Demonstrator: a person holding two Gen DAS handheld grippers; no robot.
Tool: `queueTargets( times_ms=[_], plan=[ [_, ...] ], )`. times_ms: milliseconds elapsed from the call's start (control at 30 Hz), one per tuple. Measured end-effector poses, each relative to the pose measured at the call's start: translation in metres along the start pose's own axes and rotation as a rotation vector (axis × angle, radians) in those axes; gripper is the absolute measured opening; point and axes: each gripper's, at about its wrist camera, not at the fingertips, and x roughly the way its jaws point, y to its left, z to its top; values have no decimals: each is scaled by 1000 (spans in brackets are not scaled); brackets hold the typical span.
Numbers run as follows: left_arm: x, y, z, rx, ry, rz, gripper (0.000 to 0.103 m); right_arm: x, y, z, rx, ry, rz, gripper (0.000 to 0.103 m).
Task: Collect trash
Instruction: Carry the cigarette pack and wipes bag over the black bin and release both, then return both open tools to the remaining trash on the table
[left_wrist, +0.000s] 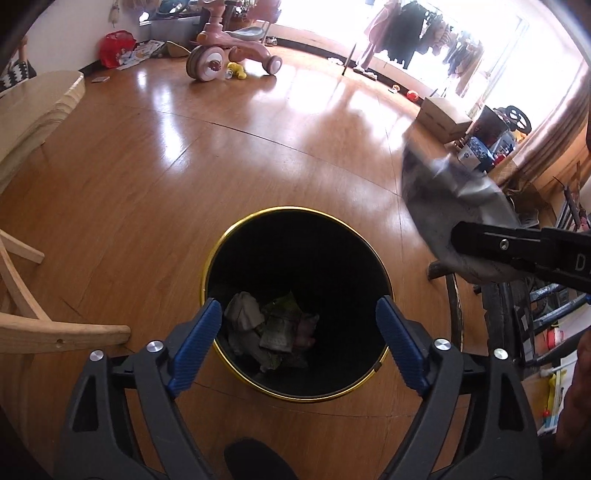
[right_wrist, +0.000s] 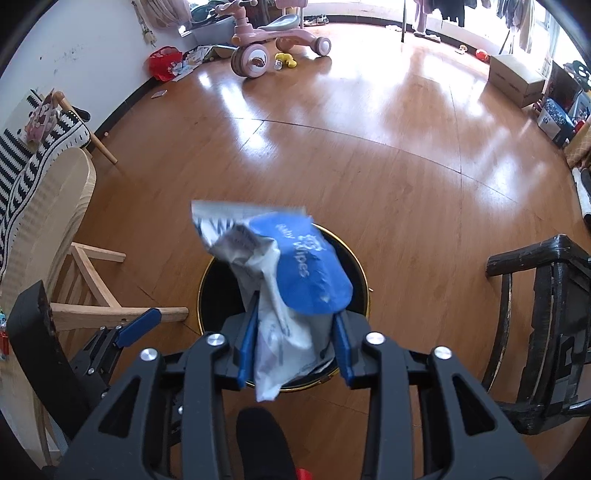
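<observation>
My right gripper (right_wrist: 295, 343) is clamped on a crinkled wipes pack (right_wrist: 280, 280), soft blue-and-white film, held over the bin (right_wrist: 360, 273) so it should drop straight in. My left gripper (left_wrist: 299, 339) hangs empty, jaws wide apart, above the round black gold-rimmed bin, the pack at its two o'clock. Crumpled scraps (left_wrist: 269, 328), perhaps paper, lie inside.

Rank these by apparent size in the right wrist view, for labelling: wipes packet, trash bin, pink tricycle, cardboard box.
1. wipes packet, inflated by nearness
2. trash bin, partly hidden, so unsure against the packet
3. pink tricycle
4. cardboard box
</observation>
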Motion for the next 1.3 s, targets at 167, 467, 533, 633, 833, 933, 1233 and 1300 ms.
queueTargets(
  times_ms=[167,467,533,633,833,933,1233,1300],
  plan=[
    [-14,9,2,-22,-23,5,87,-6,6,1,-6,-27,10,59],
    [-84,55,4,-44,-118,88,87,-22,53,8,-64,-89,38,72],
    [-112,78,6,-85,-159,115,87,-29,78,9,-105,-119,61,74],
    [-164,122,1,-164,-226,183,88,-38,123,7,-172,-151,110,77],
    [-269,227,-37,-351,-317,389,89,-46,237,-8,-318,-161,248,77],
    [-320,285,-70,-453,-342,507,89,-52,307,-27,-414,-151,323,77],
    [-409,412,-169,-692,-339,730,89,-70,504,-120,-703,-114,505,77],
    [-412,431,-179,-731,-327,743,89,-66,538,-138,-736,-86,527,77]
  ],
)
